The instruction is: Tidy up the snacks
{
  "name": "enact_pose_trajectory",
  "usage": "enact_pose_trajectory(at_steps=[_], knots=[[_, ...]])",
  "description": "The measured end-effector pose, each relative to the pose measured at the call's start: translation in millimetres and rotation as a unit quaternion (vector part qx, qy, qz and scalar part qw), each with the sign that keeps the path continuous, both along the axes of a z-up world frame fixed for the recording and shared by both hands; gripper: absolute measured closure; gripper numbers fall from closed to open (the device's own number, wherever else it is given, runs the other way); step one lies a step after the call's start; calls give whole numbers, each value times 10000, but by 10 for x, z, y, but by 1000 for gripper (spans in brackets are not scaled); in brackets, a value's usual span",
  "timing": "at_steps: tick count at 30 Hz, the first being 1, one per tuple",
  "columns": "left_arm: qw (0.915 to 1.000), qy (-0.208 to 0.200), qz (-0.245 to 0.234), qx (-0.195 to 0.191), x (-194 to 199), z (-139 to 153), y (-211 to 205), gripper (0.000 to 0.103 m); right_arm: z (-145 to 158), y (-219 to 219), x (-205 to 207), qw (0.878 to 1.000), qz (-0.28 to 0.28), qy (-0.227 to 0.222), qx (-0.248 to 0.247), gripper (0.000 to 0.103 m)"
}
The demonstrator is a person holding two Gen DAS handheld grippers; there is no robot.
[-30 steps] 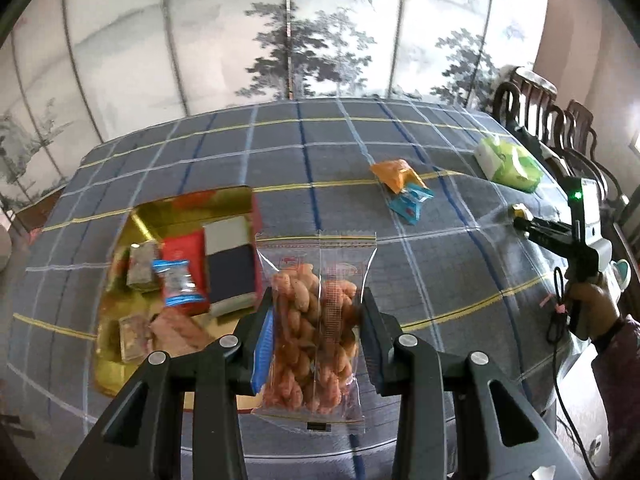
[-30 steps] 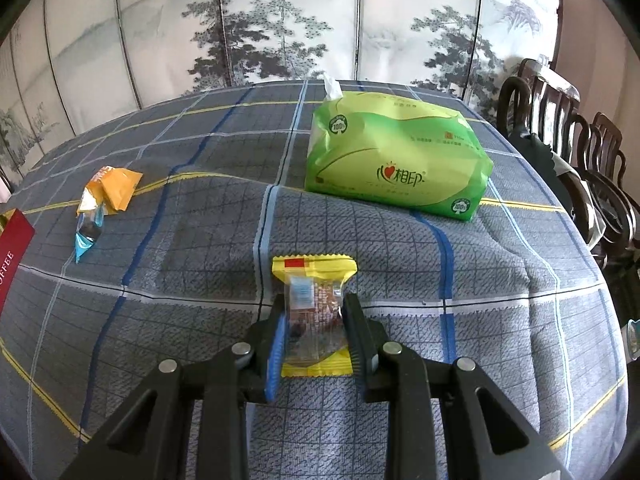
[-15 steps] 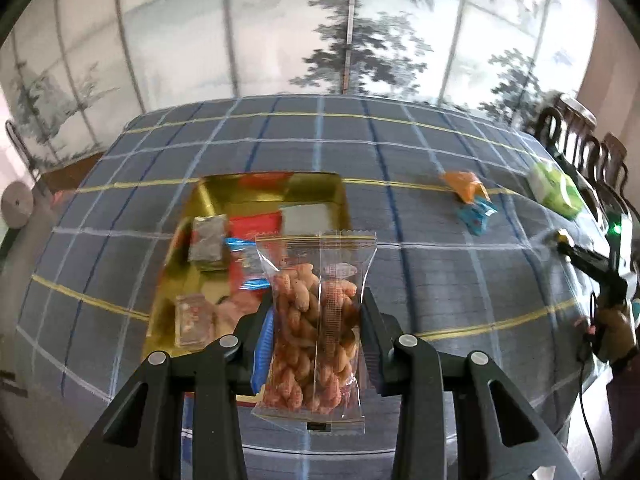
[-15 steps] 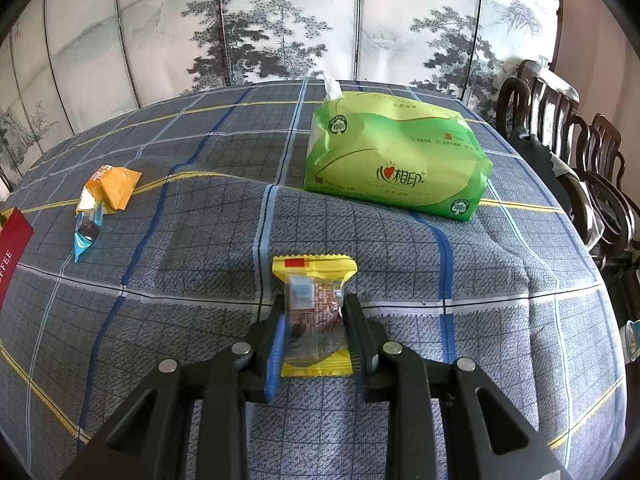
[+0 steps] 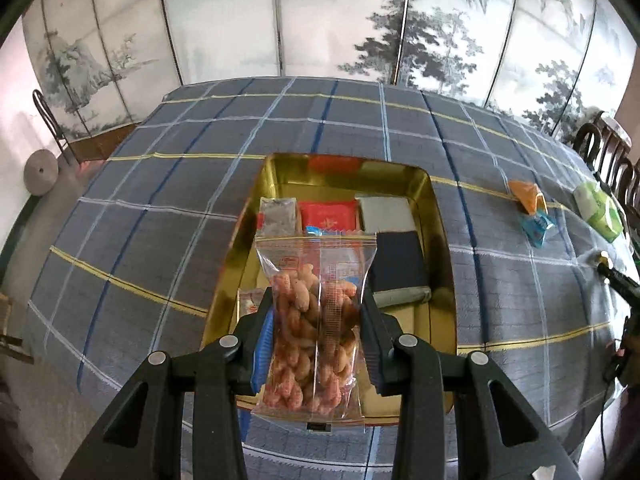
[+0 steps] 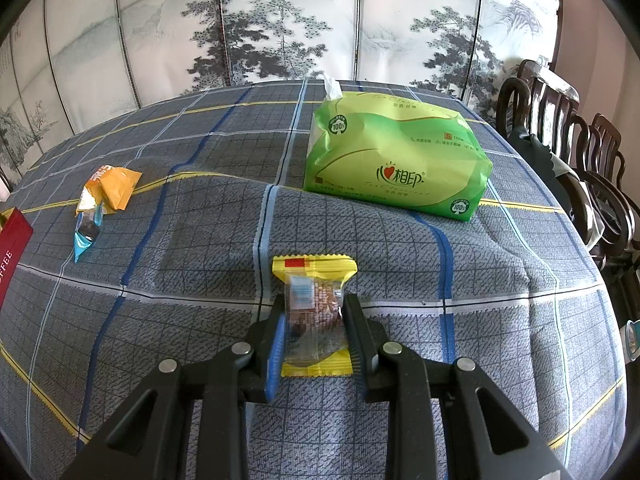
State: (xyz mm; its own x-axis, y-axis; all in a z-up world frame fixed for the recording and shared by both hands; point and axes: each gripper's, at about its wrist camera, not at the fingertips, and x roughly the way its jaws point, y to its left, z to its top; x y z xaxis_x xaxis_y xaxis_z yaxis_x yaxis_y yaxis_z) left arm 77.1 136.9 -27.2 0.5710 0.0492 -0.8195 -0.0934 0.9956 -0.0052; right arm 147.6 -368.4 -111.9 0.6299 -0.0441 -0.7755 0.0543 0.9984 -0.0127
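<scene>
Risk at release: my left gripper (image 5: 318, 320) is clamped on a clear bag of twisted snacks (image 5: 314, 320), which hangs upright over the near part of the gold tray (image 5: 438, 216). The tray already holds a red packet (image 5: 330, 216), a grey box (image 5: 386, 212) and a dark box (image 5: 398, 266), so free floor is scarce. If I let go from here, the tall bag may tip forward onto the near rim and slide to the plaid tablecloth (image 5: 160, 240), or land on the packets beneath it and sit unevenly. My right gripper (image 6: 314, 330) is closed on a small yellow-ended snack packet (image 6: 314, 304), low over the cloth and near the green tissue pack (image 6: 396, 160). Its grip is on the crinkly wrapper alone, which may slip when lifted. An orange packet (image 6: 114, 186) and a blue-wrapped sweet (image 6: 86, 236) lie loose, well apart from the tray.
</scene>
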Motion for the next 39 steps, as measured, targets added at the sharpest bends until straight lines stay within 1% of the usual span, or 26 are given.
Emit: enact_pose_trajectory(at_steps=[5, 11, 23, 39], knots=[[9998, 136, -104, 30, 36, -132, -90, 69, 1, 5, -2, 10000, 1, -1, 4, 76], [9995, 185, -261, 36, 80, -202, -233, 69, 0, -1, 0, 10000, 2, -1, 3, 76], [9988, 163, -429, 186, 183, -257, -439, 68, 0, -3, 1, 10000, 2, -2, 5, 76], [9983, 206, -465, 297, 193, -334, -496, 67, -1, -5, 1, 10000, 5, -3, 3, 76]])
